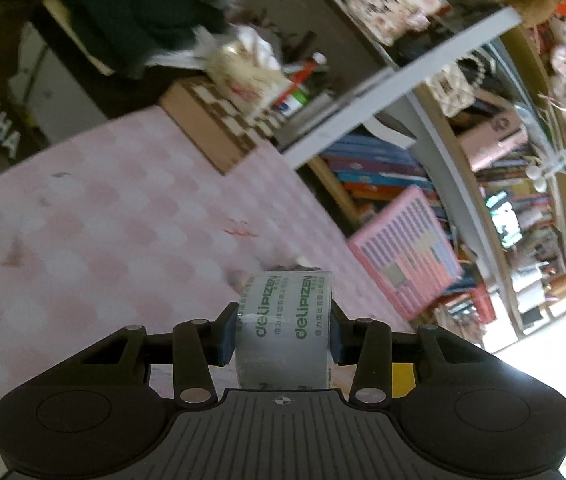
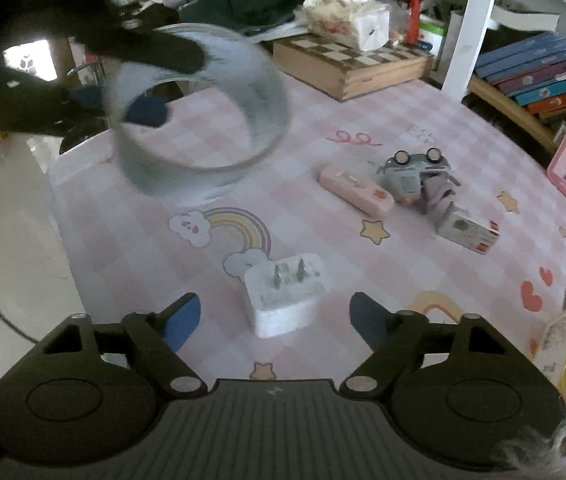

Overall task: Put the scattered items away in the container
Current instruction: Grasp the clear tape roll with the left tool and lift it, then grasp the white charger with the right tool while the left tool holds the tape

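Now tape roll (image 1: 285, 328) clamped in left gripper (image 1: 283, 330), charger (image 2: 283, 294) between open right gripper (image 2: 275, 320) fingers

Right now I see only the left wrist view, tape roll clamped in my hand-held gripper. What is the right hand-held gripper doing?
Observer: The right hand-held gripper stands open around a white charger on the table, pads not touching it.
Operator: Anything else loose there?
Observer: Beyond the charger lie a pink case, an overturned toy car and a small box, close together.
Operator: Is my tape roll off the table?
Observer: Yes, the right wrist view shows it held above the table.
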